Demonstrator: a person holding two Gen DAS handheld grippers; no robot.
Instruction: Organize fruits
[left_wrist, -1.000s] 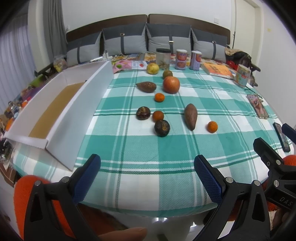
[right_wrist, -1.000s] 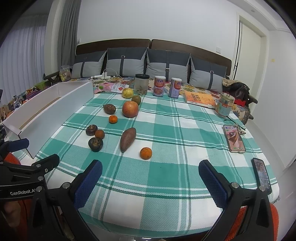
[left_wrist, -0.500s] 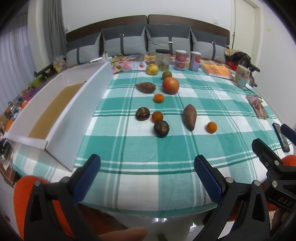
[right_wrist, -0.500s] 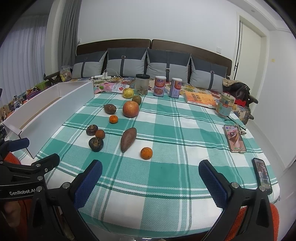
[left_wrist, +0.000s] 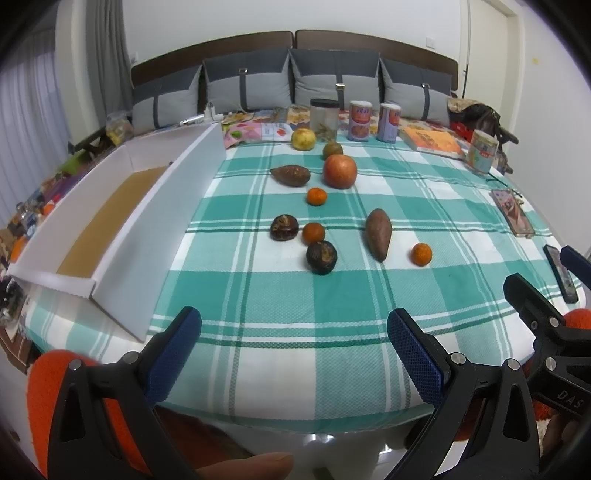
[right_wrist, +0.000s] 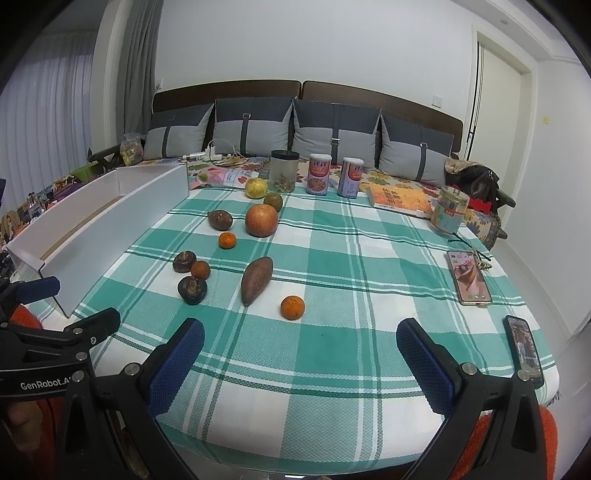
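Both claws, left claw (left_wrist: 293, 347) and right claw (right_wrist: 300, 356), hang released at the desk's near edge. Round orange tangerine (right_wrist: 292, 307) lies nearest (likely to roll if nudged); long white cardboard box (left_wrist: 110, 229) stands well left.

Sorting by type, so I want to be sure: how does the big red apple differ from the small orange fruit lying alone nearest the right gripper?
The apple is far larger than the small orange fruit. The apple is red with paler patches; the orange fruit is evenly bright orange. The apple sits toward the far end, beside a greenish fruit; the orange fruit lies alone. Both are round and rest on the checked cloth.
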